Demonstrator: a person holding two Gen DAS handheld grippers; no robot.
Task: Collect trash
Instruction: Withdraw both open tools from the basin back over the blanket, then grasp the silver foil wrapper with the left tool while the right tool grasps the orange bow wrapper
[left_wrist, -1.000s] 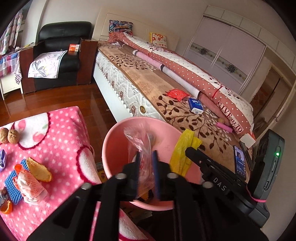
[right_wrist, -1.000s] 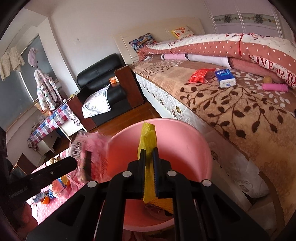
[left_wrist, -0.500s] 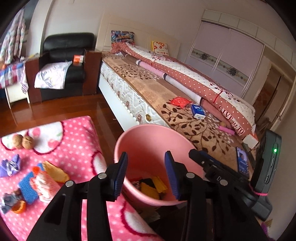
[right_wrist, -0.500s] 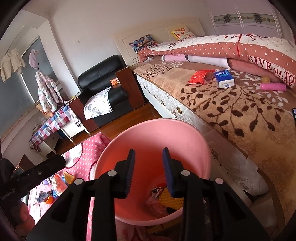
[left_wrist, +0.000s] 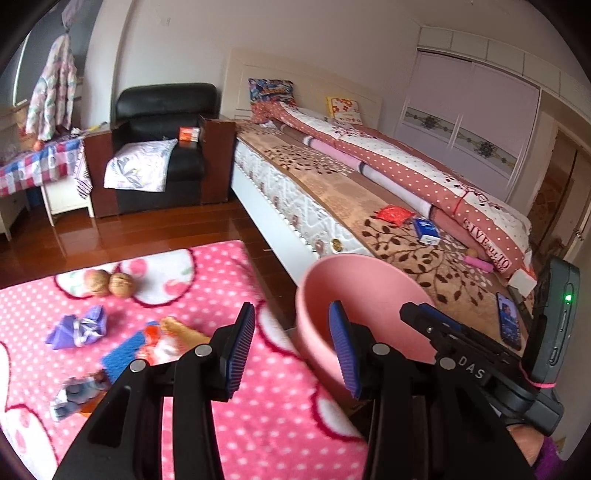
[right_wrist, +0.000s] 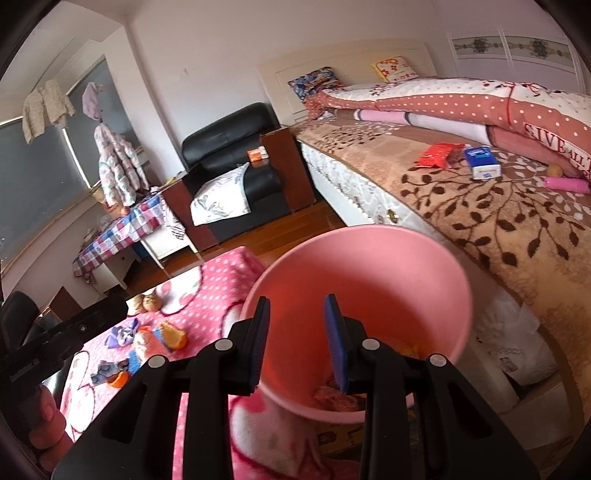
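A pink bucket stands between the pink polka-dot table and the bed; it also shows in the right wrist view with wrappers lying in its bottom. My left gripper is open and empty above the table's right edge, beside the bucket. My right gripper is open and empty over the bucket's near rim. On the table lie a purple wrapper, an orange-and-blue pile of wrappers, a crumpled silver wrapper and two walnuts.
The pink polka-dot cloth covers the table. A bed with a red packet, a blue tissue pack and a phone is at right. A black armchair stands behind, on the wooden floor.
Both grippers opened and dropped the clear bag and the yellow bag into the bucket. The left gripper then swung left toward the table; the right one drew back a little.
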